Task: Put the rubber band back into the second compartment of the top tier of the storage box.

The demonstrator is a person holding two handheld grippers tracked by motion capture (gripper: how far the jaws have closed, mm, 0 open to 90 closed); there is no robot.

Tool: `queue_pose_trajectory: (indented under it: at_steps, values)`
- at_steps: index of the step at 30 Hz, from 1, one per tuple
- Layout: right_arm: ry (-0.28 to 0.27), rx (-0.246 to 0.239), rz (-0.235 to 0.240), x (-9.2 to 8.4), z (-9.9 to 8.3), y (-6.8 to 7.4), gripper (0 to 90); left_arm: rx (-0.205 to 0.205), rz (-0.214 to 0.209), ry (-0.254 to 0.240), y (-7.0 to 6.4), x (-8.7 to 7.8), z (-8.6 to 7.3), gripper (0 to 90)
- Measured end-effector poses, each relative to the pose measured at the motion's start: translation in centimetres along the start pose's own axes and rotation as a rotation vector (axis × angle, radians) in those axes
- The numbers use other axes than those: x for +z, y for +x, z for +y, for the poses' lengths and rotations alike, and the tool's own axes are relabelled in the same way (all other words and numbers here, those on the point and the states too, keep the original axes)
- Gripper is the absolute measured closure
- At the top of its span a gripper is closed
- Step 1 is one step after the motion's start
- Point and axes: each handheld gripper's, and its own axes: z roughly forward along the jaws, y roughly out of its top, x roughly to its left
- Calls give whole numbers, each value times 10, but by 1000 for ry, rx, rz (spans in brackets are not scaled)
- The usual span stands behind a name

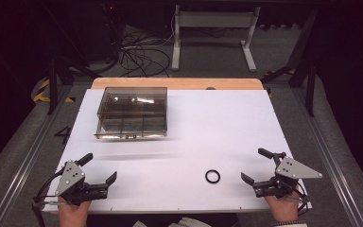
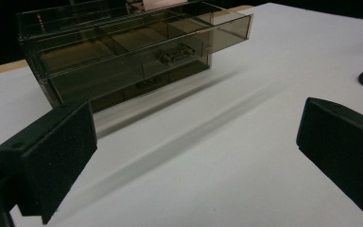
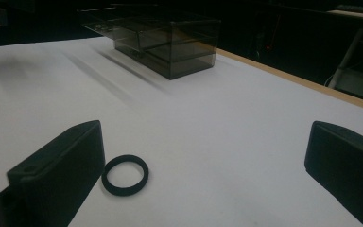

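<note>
Single readable mark: black digit "4" [image 1: 64,134] on grey floor, just left of white table [image 1: 227,123], near its left edge. No other legible text, labels, brands.

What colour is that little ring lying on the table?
Black. The ring shows best in the right gripper view, lying flat on the white table.

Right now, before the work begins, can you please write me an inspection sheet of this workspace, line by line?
Surface: white rectangular board on a wooden table, bare apart from two items.
Job's things: smoky transparent plastic drawer box at far left, its upper drawer pulled partly out; small black rubber ring lying flat near the front.
Clutter: nothing seen.
Grippers: left tongs open, holding nothing; right tongs open, the ring beside them.
Cables: black tangle on the floor beyond the table.
Surroundings: dark room, grey floor, white metal table frame.
</note>
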Motion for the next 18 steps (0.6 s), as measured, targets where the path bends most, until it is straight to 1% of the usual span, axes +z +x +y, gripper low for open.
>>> queue_pose_trajectory:
  at_steps: [1,3,4,9,11,12,16,18]
  values:
    - [5,7,8,0,0,1,0,0,0,0,0,0,0,2]
    - [4,1,12,0,0,1,0,-6,-2,1,0,0,0,3]
    - [7,0,13,0,1,2,0,5,-1,1,0,-1,0,2]
    - [7,-6,8,0,2,4,1,19,3,-7,-2,-1,1,2]
    - [10,-2,8,0,2,5,2,32,18,-4,-3,-1,1,2]
    - [11,-1,8,0,3,5,2,42,44,-7,-4,-2,1,2]
    - [4,-2,7,0,4,4,3,46,48,-14,-3,-4,1,2]
    - [7,7,10,1,5,3,3,45,45,-20,-3,-5,2,2]
